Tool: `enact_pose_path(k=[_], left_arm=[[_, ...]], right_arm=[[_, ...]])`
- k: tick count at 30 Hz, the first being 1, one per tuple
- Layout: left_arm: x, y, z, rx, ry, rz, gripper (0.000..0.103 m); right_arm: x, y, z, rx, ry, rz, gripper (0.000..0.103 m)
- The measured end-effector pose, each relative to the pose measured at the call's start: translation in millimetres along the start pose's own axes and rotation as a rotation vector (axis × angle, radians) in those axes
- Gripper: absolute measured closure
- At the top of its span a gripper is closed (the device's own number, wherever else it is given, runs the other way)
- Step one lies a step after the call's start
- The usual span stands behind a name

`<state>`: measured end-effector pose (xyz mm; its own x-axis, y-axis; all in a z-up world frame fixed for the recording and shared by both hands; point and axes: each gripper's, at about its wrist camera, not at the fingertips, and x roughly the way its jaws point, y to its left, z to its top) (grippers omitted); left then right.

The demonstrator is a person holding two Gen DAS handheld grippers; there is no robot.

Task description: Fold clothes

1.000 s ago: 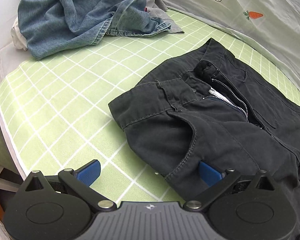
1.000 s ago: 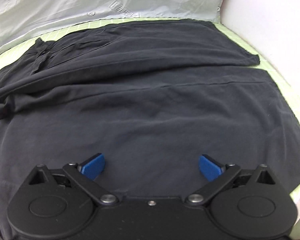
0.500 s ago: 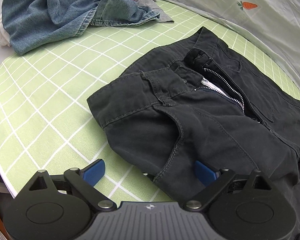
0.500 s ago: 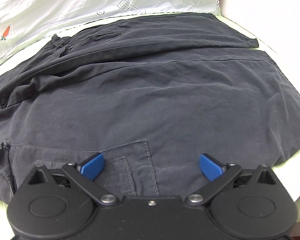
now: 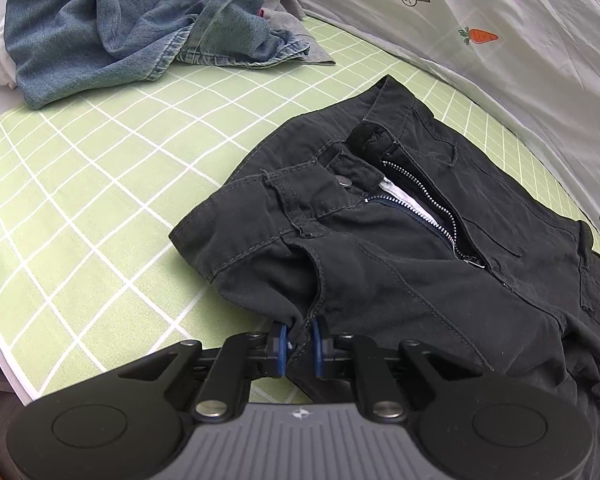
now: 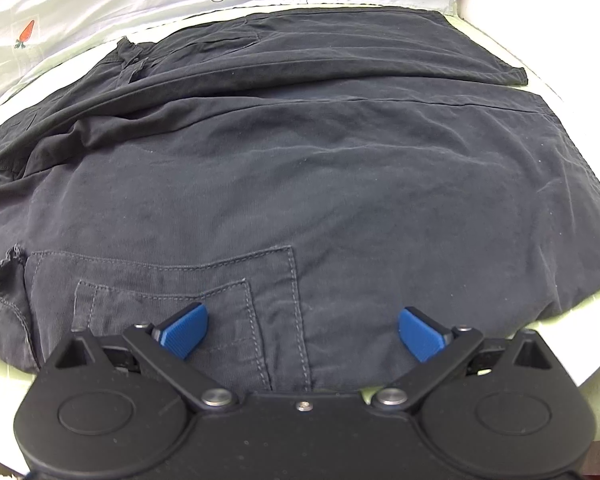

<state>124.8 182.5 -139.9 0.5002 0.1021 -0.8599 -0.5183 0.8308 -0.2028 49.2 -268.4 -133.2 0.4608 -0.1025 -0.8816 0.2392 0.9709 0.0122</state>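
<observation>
Black trousers (image 5: 400, 240) lie on a green checked mat (image 5: 100, 200), fly open, waistband toward the left. My left gripper (image 5: 299, 346) is shut on the near edge of the trousers at the front pocket seam. In the right wrist view the trousers (image 6: 300, 168) spread across the whole surface, with a cargo pocket (image 6: 204, 292) close in front. My right gripper (image 6: 302, 332) is open, its blue pads just above the fabric on either side of the pocket, holding nothing.
A heap of blue denim clothes (image 5: 132, 24) lies at the far left of the mat. A pale printed sheet (image 5: 500, 28) runs along the back; it also shows in the right wrist view (image 6: 100, 4). The mat's near edge (image 5: 4, 360) drops off at left.
My left gripper has closed from open onto the trousers' near edge at the pocket. My right gripper has drawn back toward the near edge, bringing the cargo pocket into view, and stays open.
</observation>
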Motion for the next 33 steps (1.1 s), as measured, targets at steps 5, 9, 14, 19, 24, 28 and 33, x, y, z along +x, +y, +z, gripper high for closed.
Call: enact_pose_path(k=[5,9,14,19,24,28,33], left_arm=[[0,4,-5,-0.032,0.002,0.006,0.087],[1,0,-7,-0.008,-0.003,0.028,0.084],[3,-2,-9,0.003,-0.006,0.043,0.082],[4,-2,-9,0.007,0.002,0.049,0.081],[4,-2,-5,-0.007,0.026,0.059,0.077],[-15,6,4,-0.057,-0.022,0.083,0.056],[-38,18,32,-0.136,-0.186,0.146,0.027]], right_arm=[[-4,-3,0,-0.011,0.049,0.012,0.0],[-1,-4,16,-0.002,0.081,0.018,0.002],[-3,3,44,0.016,-0.08,0.052,0.005],[21,18,91,-0.02,-0.156,0.035,0.005],[39,18,138,0.022,-0.223,0.036,0.005],[53,12,175,0.034,-0.247,0.019,0.004],[86,14,211,-0.028,-0.223,-0.008,0.004]])
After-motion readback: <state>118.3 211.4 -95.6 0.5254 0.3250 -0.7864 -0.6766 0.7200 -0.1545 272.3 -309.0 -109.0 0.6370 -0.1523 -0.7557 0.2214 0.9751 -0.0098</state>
